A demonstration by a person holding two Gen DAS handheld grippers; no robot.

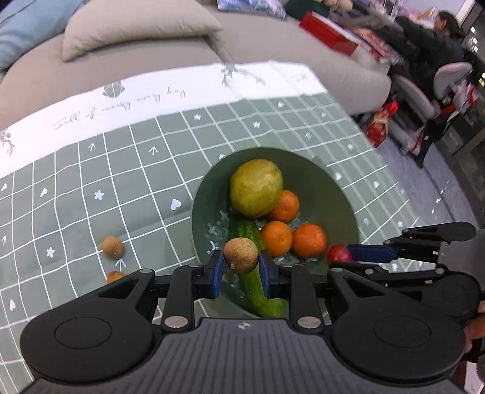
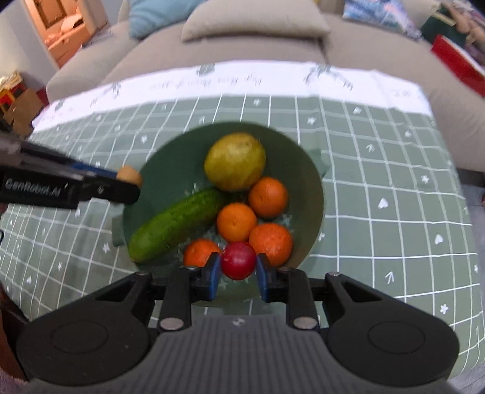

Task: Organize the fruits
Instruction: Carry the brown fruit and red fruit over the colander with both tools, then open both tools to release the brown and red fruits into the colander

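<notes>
Brown longan [image 1: 241, 254] between left jaws; red fruit [image 2: 238, 260] between right jaws.

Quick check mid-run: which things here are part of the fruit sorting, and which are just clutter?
Job: green bowl, left gripper's brown fruit, right gripper's red fruit, oranges, two brown fruits on the cloth.

Clutter: beige cushion, red box.

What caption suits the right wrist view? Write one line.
Right gripper carries a red fruit over a green bowl of fruit.
</notes>
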